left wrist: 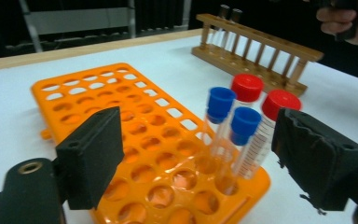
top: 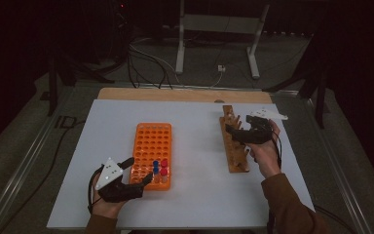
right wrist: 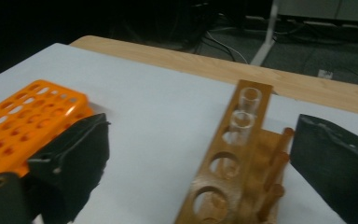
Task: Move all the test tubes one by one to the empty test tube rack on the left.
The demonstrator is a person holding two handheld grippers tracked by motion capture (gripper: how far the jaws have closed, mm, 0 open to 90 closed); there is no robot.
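A: Left gripper view first: we see our left gripper [left wrist: 196,154] with its jaws spread wide and nothing pinched between them. The four capped tubes stand between the pads but untouched, in the near corner of the orange tube rack [left wrist: 98,98].

B: We count two blue-capped tubes [left wrist: 235,130] in front and two red-capped tubes [left wrist: 261,112] just behind, all upright in adjoining holes. The rest of the rack's holes look bare from here.

A: In the high view, the rack sits left of centre on the white table [top: 195,195], our left gripper just at its near end.

B: Farther right, the right gripper [top: 246,134] hangs over the wooden test tube rack [top: 233,156]. In the right gripper view its jaws stand apart, holding nothing, the wooden rack between them.

A: At that rack's far end we see two clear glass tubes [right wrist: 247,109], uncapped, standing in the last two holes.
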